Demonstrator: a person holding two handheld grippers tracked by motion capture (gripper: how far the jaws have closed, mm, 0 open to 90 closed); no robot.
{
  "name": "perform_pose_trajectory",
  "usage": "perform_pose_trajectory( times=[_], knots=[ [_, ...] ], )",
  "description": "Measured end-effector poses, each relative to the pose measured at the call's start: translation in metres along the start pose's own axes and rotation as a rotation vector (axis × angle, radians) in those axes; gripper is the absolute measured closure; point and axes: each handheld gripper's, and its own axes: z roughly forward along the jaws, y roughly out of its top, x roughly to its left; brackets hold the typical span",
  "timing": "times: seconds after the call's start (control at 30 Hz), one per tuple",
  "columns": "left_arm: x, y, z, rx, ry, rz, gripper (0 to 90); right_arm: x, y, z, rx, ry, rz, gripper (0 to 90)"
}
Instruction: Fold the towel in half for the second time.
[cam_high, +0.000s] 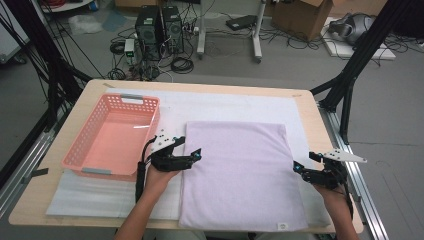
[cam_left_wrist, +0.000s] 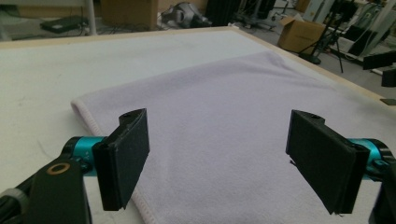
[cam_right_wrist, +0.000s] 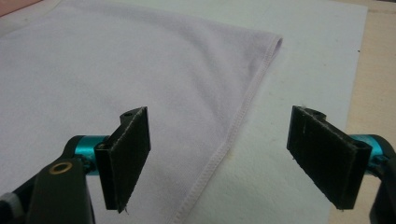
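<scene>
One pink basket sits empty beside the towel; both grippers' fingers spread.

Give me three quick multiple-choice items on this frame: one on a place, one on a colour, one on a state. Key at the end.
1. Where does the basket sit relative to the towel?
A. On top of it
B. To its left
C. To its right

2. What colour is the towel?
A. Pale lilac
B. Dark green
C. Bright yellow

3. How does the left gripper stand?
A. Shut on the towel's edge
B. Shut on the basket rim
C. Open, nothing pinched

Key:
1 B, the high view shows the basket left of the towel on the white mat.
2 A, the towel reads pale lilac in the high view and both gripper views.
3 C, its two pads stand wide apart above the towel.
</scene>
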Motion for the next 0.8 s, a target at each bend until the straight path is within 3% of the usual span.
perform_pose_trajectory(
  times=[0.2, 0.37, 0.53, 0.63, 0.7, 0.77, 0.8],
  knots=[
    [0.006, 0.008, 0.012, 0.035, -0.010, -0.047, 17.4, -0.007, 0.005, 0.017, 0.047, 0.002, 0.029, 18.3],
    [0.018, 0.020, 0.029, 0.094, 0.041, -0.047, 21.2, -0.019, 0.013, 0.032, 0.076, 0.005, 0.068, 18.4],
    [0.036, 0.022, 0.049, 0.153, 0.150, -0.052, 21.7, -0.031, 0.027, 0.051, 0.118, 0.000, 0.100, 18.7],
    [0.047, 0.023, 0.061, 0.194, 0.165, -0.085, 21.8, -0.037, 0.034, 0.062, 0.128, 0.009, 0.121, 22.4],
    [0.051, 0.023, 0.066, 0.202, 0.176, -0.094, 21.8, -0.040, 0.038, 0.069, 0.138, 0.015, 0.138, 26.5],
    [0.056, 0.021, 0.072, 0.233, 0.188, -0.099, 22.3, -0.042, 0.041, 0.076, 0.128, 0.053, 0.176, 32.5],
    [0.059, 0.019, 0.074, 0.245, 0.193, -0.101, 22.5, -0.042, 0.043, 0.079, 0.126, 0.050, 0.168, 33.5]
  ],
)
